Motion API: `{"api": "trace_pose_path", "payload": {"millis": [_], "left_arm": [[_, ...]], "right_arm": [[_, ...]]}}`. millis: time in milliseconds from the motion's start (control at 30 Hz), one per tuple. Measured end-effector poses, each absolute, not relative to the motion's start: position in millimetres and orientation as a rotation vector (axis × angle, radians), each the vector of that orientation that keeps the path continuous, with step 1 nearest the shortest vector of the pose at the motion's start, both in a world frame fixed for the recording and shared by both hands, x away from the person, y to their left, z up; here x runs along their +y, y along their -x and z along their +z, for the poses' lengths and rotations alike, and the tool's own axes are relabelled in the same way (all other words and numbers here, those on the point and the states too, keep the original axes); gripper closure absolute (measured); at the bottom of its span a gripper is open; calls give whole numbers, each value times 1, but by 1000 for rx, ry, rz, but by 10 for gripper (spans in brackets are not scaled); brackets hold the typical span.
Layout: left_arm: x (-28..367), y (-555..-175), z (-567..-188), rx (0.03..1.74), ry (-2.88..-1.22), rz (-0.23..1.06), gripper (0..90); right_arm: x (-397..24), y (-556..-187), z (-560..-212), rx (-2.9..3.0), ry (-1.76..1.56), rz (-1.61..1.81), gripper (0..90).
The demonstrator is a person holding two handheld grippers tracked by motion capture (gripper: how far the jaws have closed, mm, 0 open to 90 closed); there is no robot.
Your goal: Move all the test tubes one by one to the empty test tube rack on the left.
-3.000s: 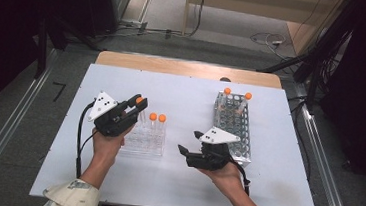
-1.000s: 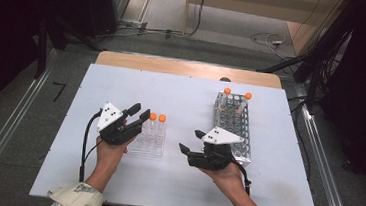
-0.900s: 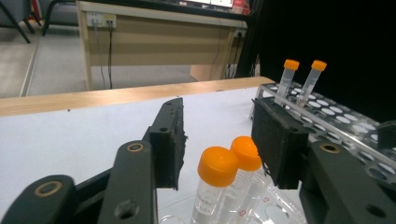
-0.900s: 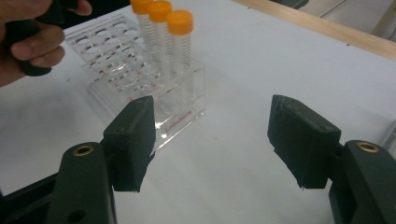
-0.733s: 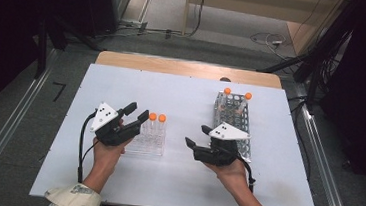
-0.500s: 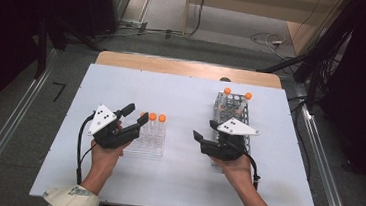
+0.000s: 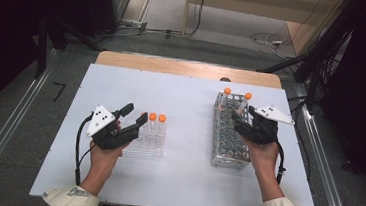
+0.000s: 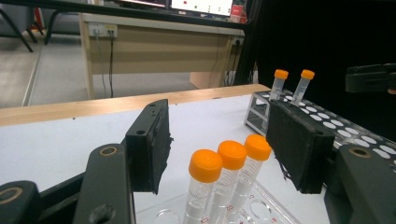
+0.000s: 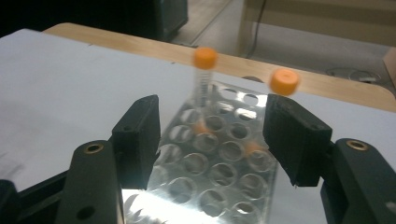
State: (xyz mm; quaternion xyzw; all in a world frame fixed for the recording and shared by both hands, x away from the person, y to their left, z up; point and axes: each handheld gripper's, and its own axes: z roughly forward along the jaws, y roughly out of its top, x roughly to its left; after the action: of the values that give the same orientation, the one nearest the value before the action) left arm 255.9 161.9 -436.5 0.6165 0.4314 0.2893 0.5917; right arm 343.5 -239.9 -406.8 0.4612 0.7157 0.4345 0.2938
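Here the right gripper hangs over the metal rack on the table, fingers parted, just narrowing and empty; it should centre on one capped tube before pinching. The left gripper, open and empty, brackets three tubes, which its view shows upright in the clear rack.

place: lab | evidence: capped sample tubes, metal tube rack, white bench, cabling

no legible text, labels or numbers
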Motion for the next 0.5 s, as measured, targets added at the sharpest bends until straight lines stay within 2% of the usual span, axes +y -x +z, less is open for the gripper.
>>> {"api": "trace_pose_path", "payload": {"millis": [267, 500], "left_arm": [[163, -256, -437, 1005, -1431, 670, 396], [164, -256, -437, 1005, -1428, 669, 397]], "right_arm": [[-249, -374, -425, 1851, -1268, 1097, 417], [-252, -399, -443, 1829, -1249, 1071, 516]]}}
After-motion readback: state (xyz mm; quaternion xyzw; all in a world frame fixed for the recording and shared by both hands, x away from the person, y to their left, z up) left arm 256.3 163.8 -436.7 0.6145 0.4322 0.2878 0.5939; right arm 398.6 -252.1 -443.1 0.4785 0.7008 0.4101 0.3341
